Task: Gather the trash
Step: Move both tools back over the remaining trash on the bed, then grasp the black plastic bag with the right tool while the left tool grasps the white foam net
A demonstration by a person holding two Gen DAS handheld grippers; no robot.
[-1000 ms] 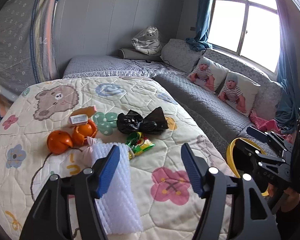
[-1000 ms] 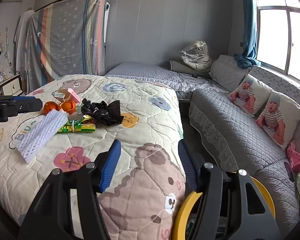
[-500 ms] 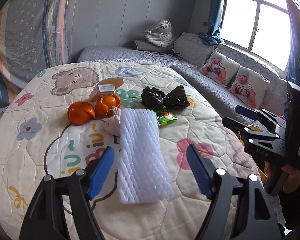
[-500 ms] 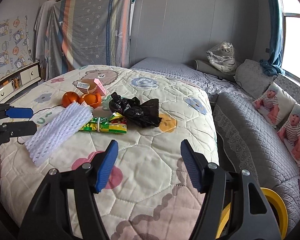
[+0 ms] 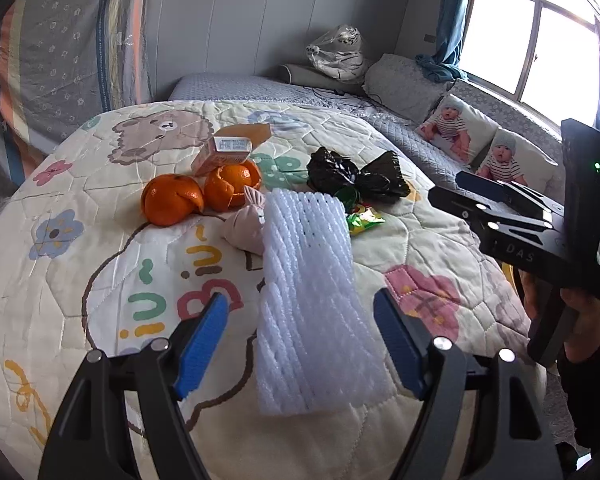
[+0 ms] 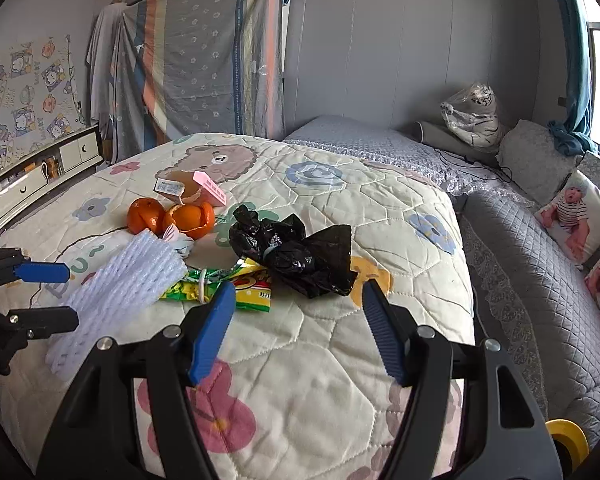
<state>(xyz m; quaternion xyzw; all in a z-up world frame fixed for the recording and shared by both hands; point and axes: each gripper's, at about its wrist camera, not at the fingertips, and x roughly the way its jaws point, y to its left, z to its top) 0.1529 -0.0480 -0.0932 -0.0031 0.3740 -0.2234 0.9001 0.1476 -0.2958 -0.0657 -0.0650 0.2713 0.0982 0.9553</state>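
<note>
Left gripper sits low over the quilt, and the white foam net sleeve lies lengthwise right between its blue pads, near end reaching in between the tips, pads standing clear of it on both sides; jaws spread wide, nothing pinched, nothing touched; behind the sleeve's far end a small pinkish pouch touches it, then two orange peels side by side with a pink carton resting just behind them; the crumpled black plastic bag lies to the right of the sleeve's far end, with the green snack wrapper poking out beneath it

Over to the right gripper: jaws spread apart and empty, hovering above bare quilt; the black bag lies just ahead between the tips' line, the green and yellow wrapper by the left pad, its end tucked under the sleeve; no contact with either

Room to move: open quilt in front of both grippers and to the left of the trash cluster; the bed's right edge drops off to a grey quilted sofa, and a yellow rim shows low at the right corner; the trash sits well inside the bed's edges; the two grippers are near each other, the sleeve and wrapper between them
</note>
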